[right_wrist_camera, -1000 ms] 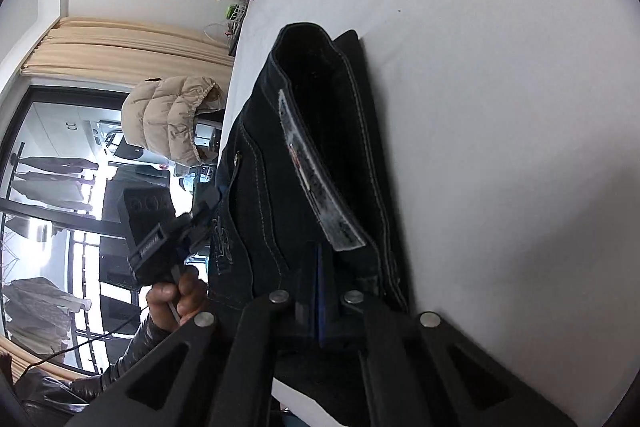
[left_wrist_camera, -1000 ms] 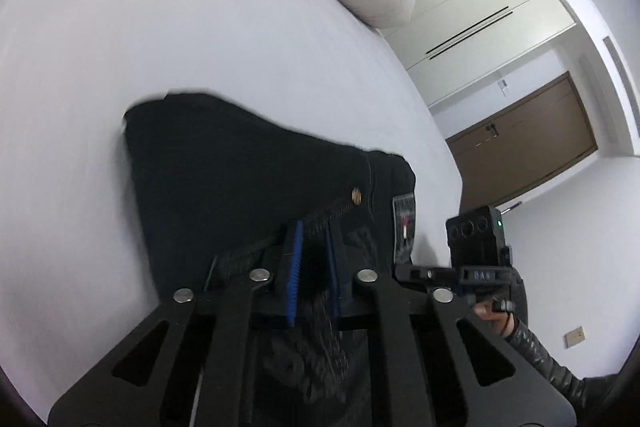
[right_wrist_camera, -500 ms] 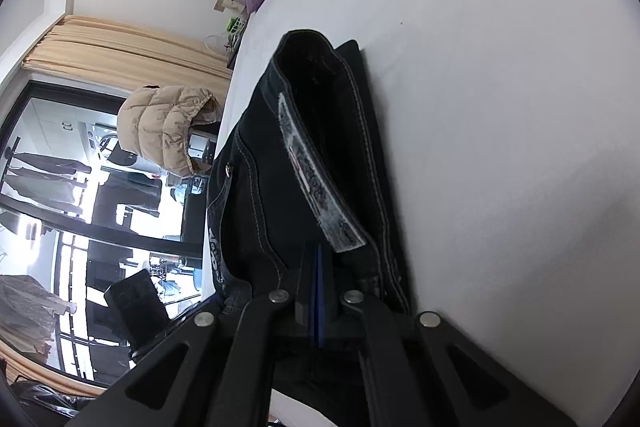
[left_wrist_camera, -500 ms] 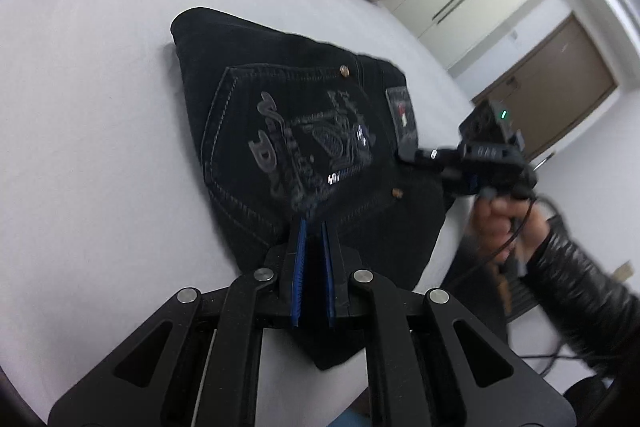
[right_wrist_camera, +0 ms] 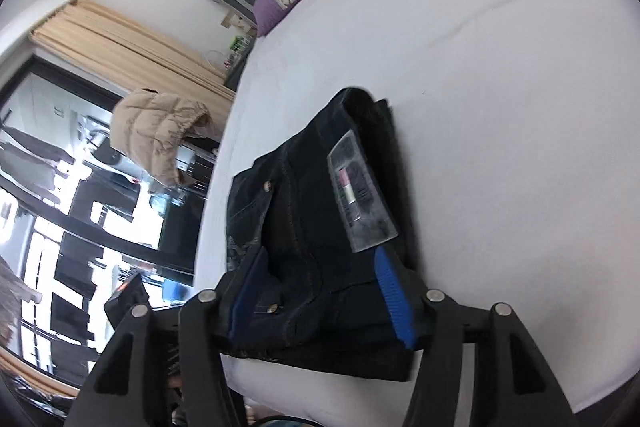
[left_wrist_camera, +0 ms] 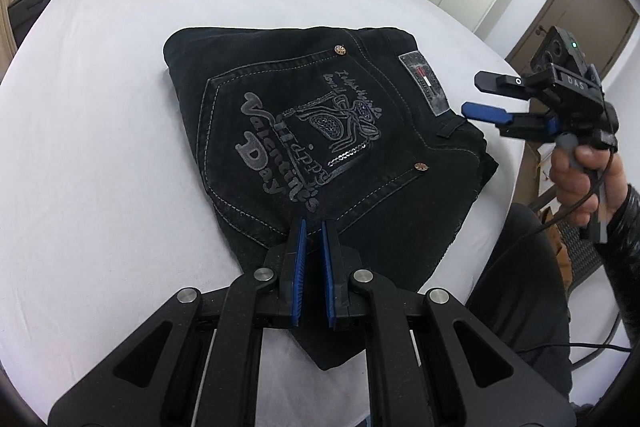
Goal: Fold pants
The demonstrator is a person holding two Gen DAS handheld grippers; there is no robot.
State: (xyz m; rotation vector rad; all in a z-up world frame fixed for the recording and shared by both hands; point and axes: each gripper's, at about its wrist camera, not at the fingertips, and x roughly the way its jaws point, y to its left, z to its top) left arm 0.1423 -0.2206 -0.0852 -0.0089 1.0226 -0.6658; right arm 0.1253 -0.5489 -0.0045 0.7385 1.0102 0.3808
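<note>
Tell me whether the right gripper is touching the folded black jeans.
Apart. In the left wrist view the right gripper hangs off the waistband end of the folded black jeans, white bedsheet showing between them; its jaws are opening with nothing between them.

Your left gripper's (left_wrist_camera: pixel 313 227) fingers cover the near corner of the folded pants (left_wrist_camera: pixel 320 147). In your right wrist view, the right gripper's (right_wrist_camera: pixel 320 291) frame hides the pants' near edge, and the waistband patch (right_wrist_camera: pixel 356 195) is too blurred to read.
</note>
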